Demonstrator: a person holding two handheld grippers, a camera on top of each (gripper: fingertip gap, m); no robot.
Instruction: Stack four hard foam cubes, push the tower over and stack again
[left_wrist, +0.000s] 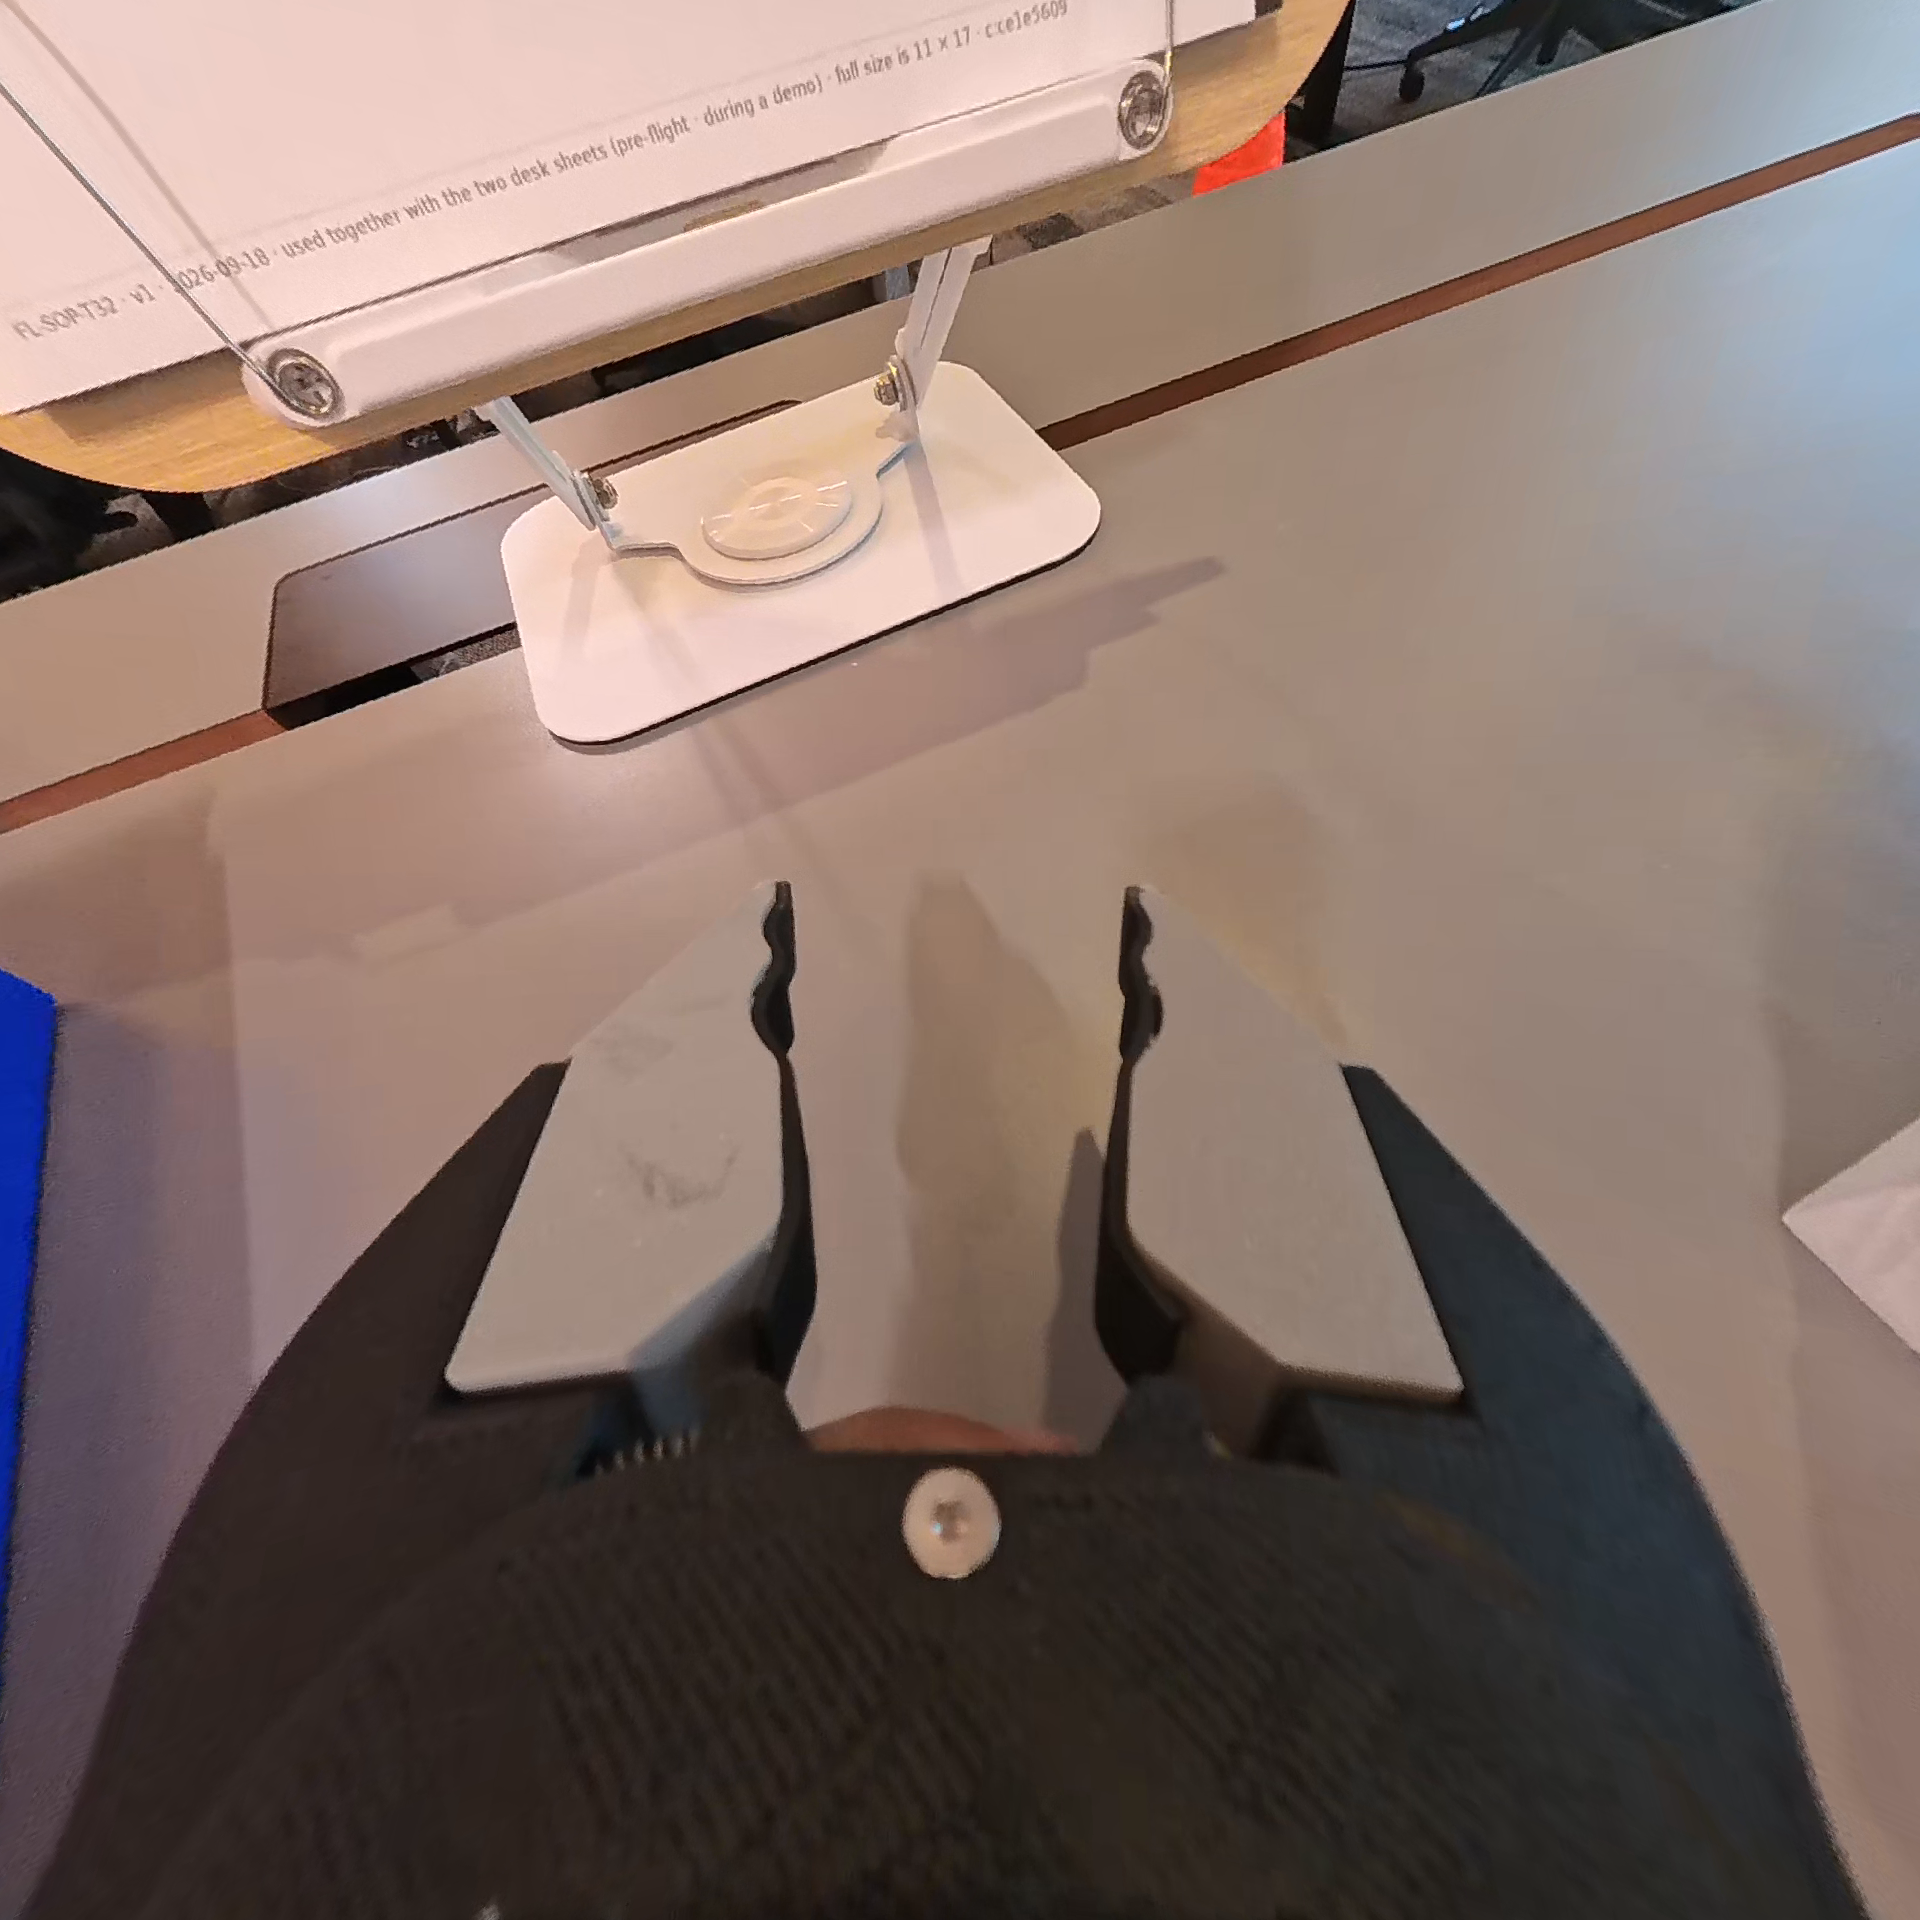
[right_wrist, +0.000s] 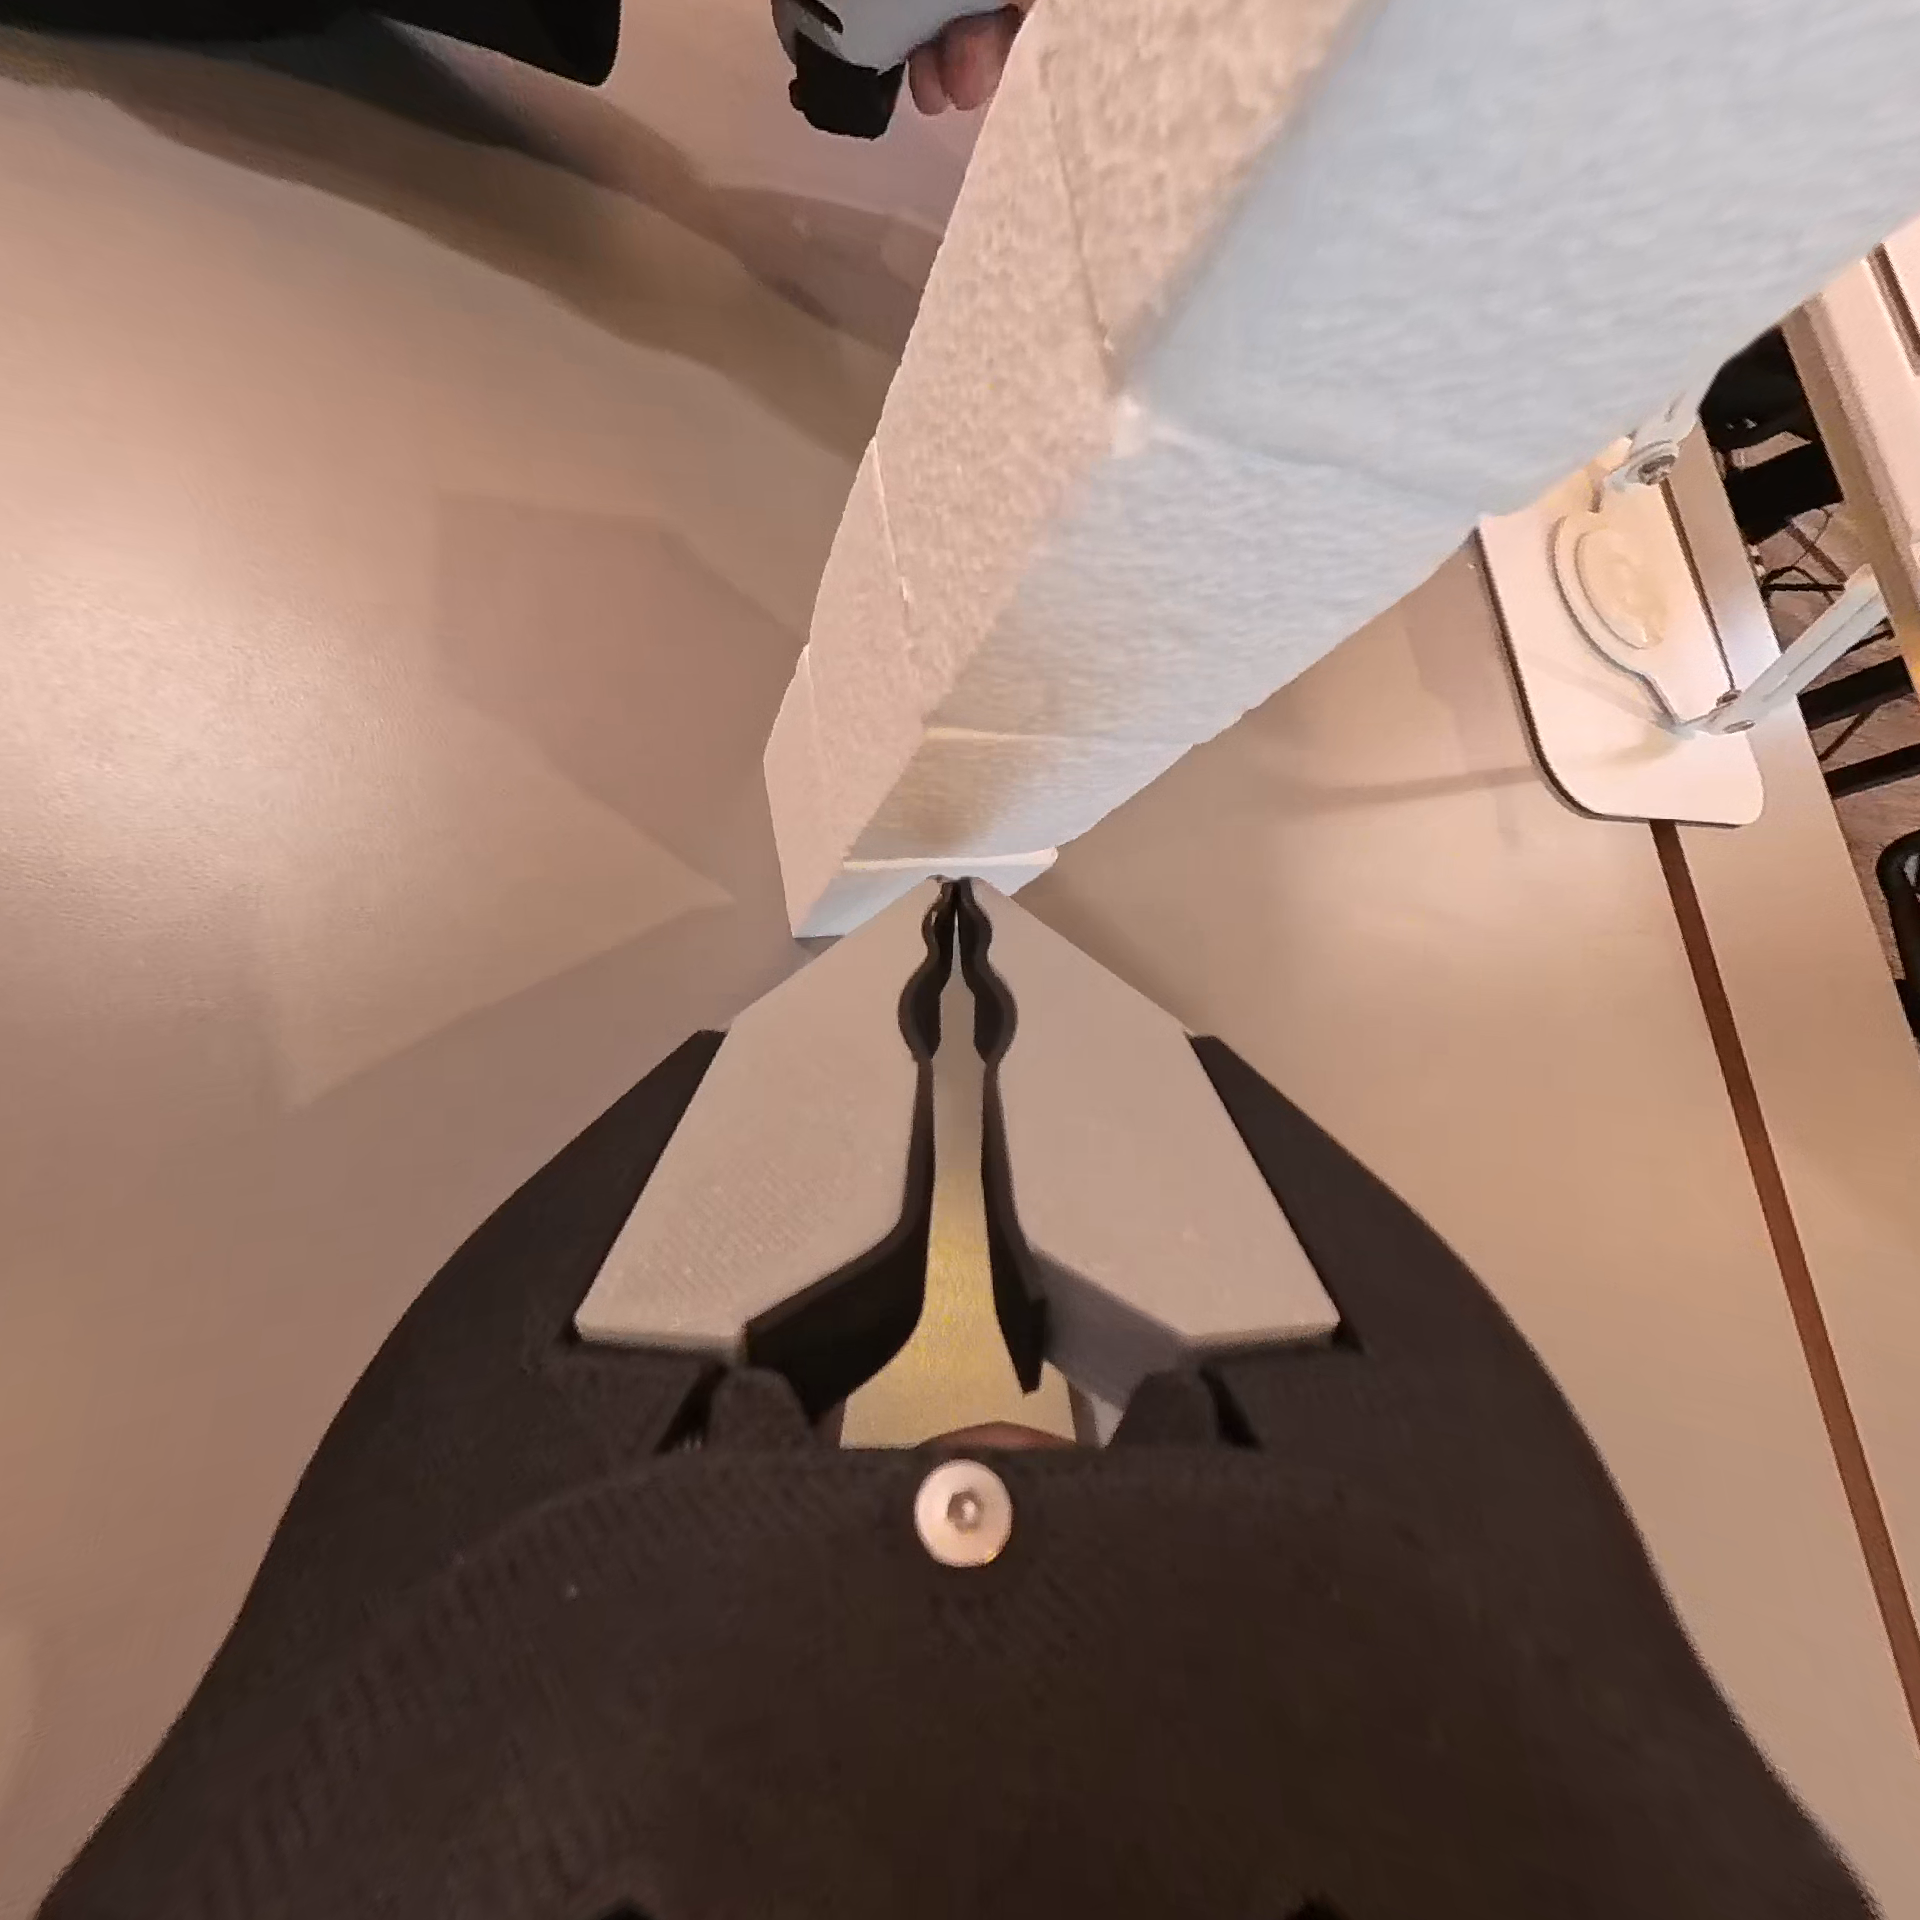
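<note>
In the right wrist view a column of several white hard foam cubes (right_wrist: 1143, 436) runs from the upper right down to the middle, with seams between the cubes. My right gripper (right_wrist: 954, 896) is shut and empty, its tips touching the cube at the column's narrow end (right_wrist: 883, 883). I cannot tell whether the column stands upright or leans. My left gripper (left_wrist: 956, 904) is open and empty over the bare grey table (left_wrist: 1455, 831). A white corner (left_wrist: 1865, 1242), perhaps foam, shows at the right edge of the left wrist view.
A white document stand (left_wrist: 800, 582) holding a printed sheet (left_wrist: 520, 135) stands at the table's far edge; its base also shows in the right wrist view (right_wrist: 1631, 665). A blue thing (left_wrist: 21, 1195) is at the left edge. The other gripper and a hand (right_wrist: 883, 52) show beyond the column. The gap from one gripper's tips to the other's is roughly 25 cm.
</note>
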